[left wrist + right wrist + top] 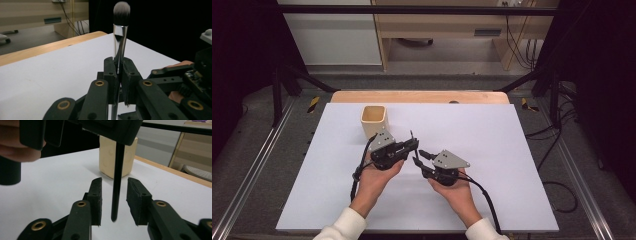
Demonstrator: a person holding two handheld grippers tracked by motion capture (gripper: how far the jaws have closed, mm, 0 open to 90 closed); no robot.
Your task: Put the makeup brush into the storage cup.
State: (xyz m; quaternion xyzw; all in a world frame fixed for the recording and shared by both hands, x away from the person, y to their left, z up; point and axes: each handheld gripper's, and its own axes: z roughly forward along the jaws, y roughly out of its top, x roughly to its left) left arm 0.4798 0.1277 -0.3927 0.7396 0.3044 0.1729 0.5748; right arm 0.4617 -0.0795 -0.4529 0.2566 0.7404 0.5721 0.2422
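A makeup brush point(121, 15) with a grey bristle head, a shiny ferrule and a thin black handle stands upright in my left gripper point(119, 65), whose jaws are shut on the handle. In the high view the left gripper point(413, 145) holds the brush point(412, 136) over the middle of the white board. My right gripper point(114, 195) is open, and the lower end of the brush handle point(117, 182) hangs between its jaws with a gap on each side. The right gripper point(419, 156) points at the left one, tip to tip.
A beige square cup point(374, 120) stands upright on the white board point(492, 140) just behind the left gripper; in the right gripper view the cup point(107, 157) rises behind the handle. A wooden table edge point(422, 96) runs along the far side.
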